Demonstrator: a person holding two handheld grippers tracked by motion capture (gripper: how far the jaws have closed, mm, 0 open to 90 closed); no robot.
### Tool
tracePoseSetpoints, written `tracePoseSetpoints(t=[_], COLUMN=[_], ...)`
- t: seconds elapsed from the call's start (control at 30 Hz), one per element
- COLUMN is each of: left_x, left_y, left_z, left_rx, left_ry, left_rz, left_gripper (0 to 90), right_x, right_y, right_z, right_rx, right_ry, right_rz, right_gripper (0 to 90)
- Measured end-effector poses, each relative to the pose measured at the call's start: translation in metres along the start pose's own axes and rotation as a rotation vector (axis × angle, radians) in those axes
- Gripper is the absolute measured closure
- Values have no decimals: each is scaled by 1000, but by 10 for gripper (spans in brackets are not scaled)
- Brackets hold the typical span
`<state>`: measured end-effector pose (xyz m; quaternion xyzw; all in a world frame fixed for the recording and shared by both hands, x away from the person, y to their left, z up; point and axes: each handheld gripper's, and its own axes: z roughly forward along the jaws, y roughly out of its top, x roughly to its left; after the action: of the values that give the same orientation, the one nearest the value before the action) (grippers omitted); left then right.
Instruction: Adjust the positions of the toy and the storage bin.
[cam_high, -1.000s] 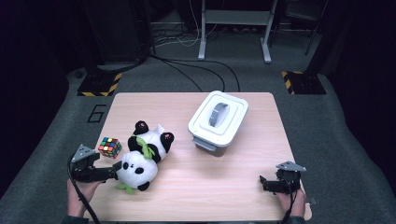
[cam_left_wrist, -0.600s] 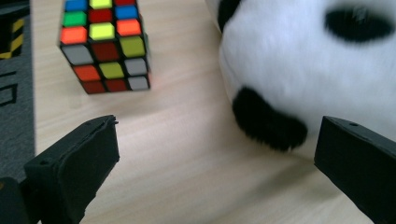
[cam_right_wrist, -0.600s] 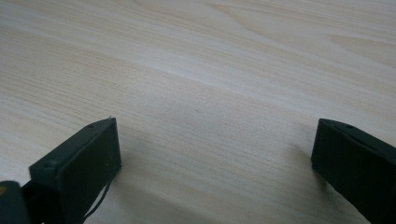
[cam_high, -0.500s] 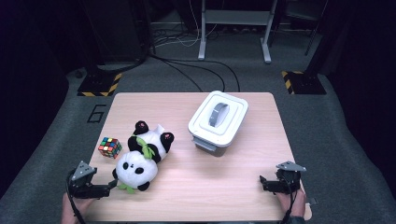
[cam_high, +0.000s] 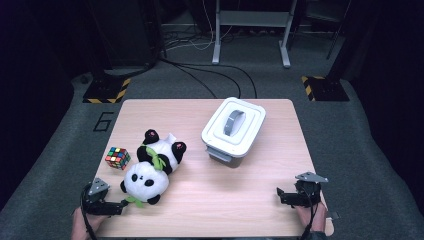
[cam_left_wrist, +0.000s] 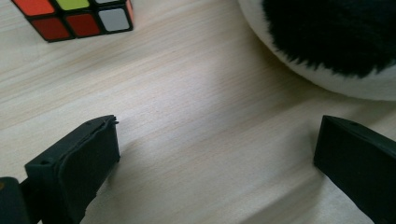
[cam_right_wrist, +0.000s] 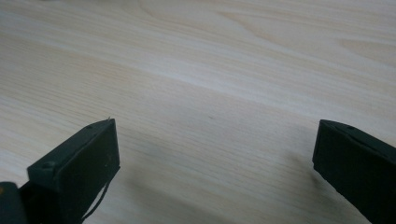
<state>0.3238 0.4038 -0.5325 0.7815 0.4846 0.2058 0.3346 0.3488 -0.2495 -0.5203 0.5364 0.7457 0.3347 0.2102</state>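
Observation:
A black-and-white panda plush (cam_high: 152, 167) with a green ribbon lies on the left half of the wooden table (cam_high: 200, 210). To its left sits a colourful puzzle cube (cam_high: 117, 157). My left gripper (cam_high: 121, 206) rests at the front left corner, just below the panda's head, open with nothing between its jaws. In the left gripper view the cube (cam_left_wrist: 77, 18) is at top left and the panda's fur (cam_left_wrist: 331, 42) at top right, with the left gripper (cam_left_wrist: 217, 149) over bare wood. My right gripper (cam_high: 281, 195) lies at the front right, open over bare wood (cam_right_wrist: 215, 149).
A white lidded box (cam_high: 232, 130) with a grey handle stands right of centre toward the back. Black cables and a metal frame lie on the grey floor beyond the table. Yellow-black striped blocks mark the floor at both far corners.
My left gripper has drawn back toward the table's front edge, away from the panda's head. The panda, cube, box and right gripper stay where they were.

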Motion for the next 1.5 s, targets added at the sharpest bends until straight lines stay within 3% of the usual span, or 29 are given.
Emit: tracePoseSetpoints(t=[0.07, 0.13, 0.27, 0.9, 1.3, 1.5], left_x=[0, -1, -1, 0, 0, 0], left_y=[0, 0, 1, 3, 3, 3], left_z=[-1, 0, 1, 3, 3, 3], left_rx=[15, 0, 2, 1, 1, 1], left_ry=[-1, 7, 10, 23, 24, 24], left_rz=[-1, -10, -13, -28, -28, -28], left_gripper=[0, 0, 0, 0, 0, 0], right_x=[2, 7, 21, 62, 85, 99], right_y=[2, 9, 31, 106, 158, 179], right_z=[-1, -4, -11, -20, -11, 2], right_rx=[-9, -4, -15, -51, -78, -51], right_ry=[3, 17, 50, 84, 86, 74], right_rz=[2, 7, 9, -99, -131, -141], right_gripper=[4, 4, 6, 14, 20, 22])
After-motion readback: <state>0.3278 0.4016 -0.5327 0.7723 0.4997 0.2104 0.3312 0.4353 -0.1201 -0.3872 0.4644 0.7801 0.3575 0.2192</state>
